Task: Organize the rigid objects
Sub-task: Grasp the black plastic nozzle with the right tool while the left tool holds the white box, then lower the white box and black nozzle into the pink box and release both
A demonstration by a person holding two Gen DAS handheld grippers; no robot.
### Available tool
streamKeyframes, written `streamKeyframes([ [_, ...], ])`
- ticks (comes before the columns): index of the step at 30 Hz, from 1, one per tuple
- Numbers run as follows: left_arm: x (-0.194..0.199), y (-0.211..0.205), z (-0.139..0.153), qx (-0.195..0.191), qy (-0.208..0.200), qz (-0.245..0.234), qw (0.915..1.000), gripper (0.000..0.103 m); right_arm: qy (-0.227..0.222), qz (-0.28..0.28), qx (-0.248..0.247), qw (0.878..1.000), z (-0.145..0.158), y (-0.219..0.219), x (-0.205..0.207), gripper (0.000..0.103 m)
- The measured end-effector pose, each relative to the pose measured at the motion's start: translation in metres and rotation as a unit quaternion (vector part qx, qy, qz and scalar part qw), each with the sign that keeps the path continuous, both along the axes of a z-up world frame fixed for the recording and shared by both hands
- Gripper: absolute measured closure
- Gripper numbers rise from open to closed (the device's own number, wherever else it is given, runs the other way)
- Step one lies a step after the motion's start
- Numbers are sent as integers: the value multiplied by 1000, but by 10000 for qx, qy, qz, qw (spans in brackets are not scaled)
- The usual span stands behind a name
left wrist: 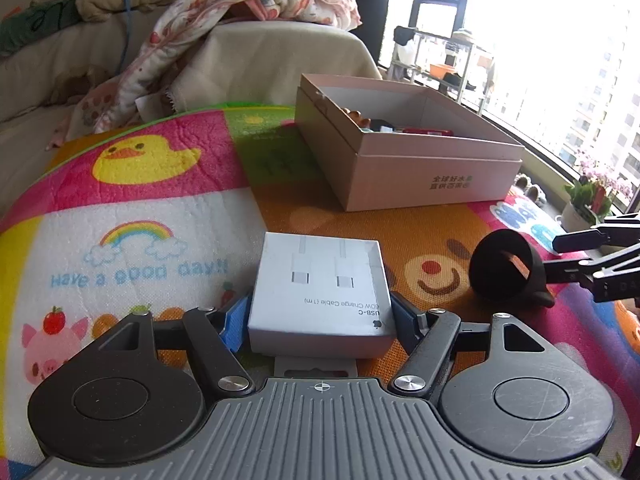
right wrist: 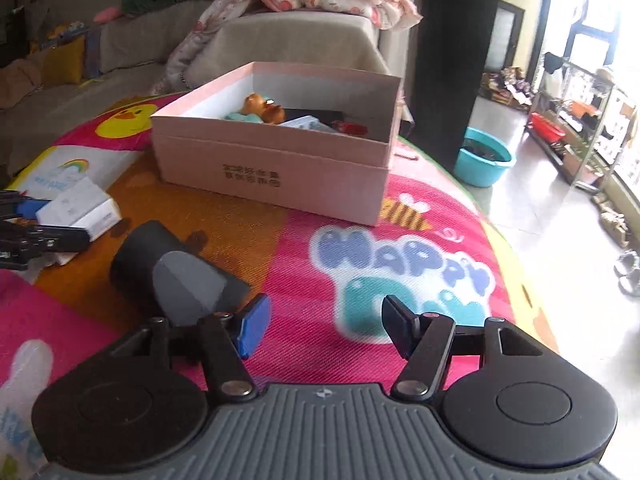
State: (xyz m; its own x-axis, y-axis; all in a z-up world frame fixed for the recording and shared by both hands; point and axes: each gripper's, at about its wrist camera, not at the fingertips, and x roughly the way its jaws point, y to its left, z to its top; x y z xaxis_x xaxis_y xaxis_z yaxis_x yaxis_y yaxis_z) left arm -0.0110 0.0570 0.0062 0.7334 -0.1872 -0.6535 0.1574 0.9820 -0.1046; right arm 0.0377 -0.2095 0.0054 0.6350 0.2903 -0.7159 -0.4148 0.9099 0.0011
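Note:
A white USB-C cable box (left wrist: 320, 292) lies on the colourful play mat, and my left gripper (left wrist: 318, 322) is shut on its near end, one pad on each side. The box also shows in the right wrist view (right wrist: 78, 208). A black cylinder (left wrist: 506, 270) lies on its side right of the box; it also shows in the right wrist view (right wrist: 172, 272). My right gripper (right wrist: 324, 330) is open and empty, just right of the cylinder; it shows at the right edge of the left wrist view (left wrist: 592, 256). A pink open cardboard box (left wrist: 408, 148) with several small items stands behind.
A sofa with a patterned blanket (left wrist: 248, 12) is behind the mat. In the right wrist view a teal basin (right wrist: 484, 156) and a metal shelf (right wrist: 580, 120) stand on the floor beyond the mat's right edge. Potted flowers (left wrist: 596, 192) sit by the window.

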Motion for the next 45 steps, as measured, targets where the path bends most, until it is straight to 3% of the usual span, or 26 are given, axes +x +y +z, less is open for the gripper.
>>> streamKeyframes([
  [3,-3,-6,-1,231,-28,-48,9997,28,109,608,322,9976,7,9,-16,40],
  [8,-6,-6,-1,251,-80,-37,9996,29,-395,1265,367,9905,22,23,-38,35],
  [17,-6,2,-1,4,-94,-58,9999,29,-1001,1976,-510,9738,3,82,-21,34],
  [19,-6,2,-1,-22,-102,-54,9999,29,-875,1966,-483,9754,2,88,-8,34],
  [23,-6,4,-1,-97,-116,-32,9999,29,-126,1813,90,9833,-1,84,12,34],
  [25,-7,2,-1,-63,-129,-20,9999,29,-55,1733,273,9845,-4,80,11,34],
  [29,-8,0,-1,-40,-169,112,9998,29,-175,1545,294,9874,-7,77,9,36],
  [32,-10,-3,1,47,-256,187,9995,29,-284,1445,84,9891,-8,83,6,48],
  [35,-17,-6,7,34,-452,-26,9990,29,-297,1440,1,9891,0,84,-3,51],
  [40,-28,-17,21,-76,-709,-477,9963,30,-512,1214,171,9911,19,56,-20,52],
  [45,-9,-29,65,-228,-1302,-759,9883,29,-849,632,715,9918,64,15,-14,52],
])
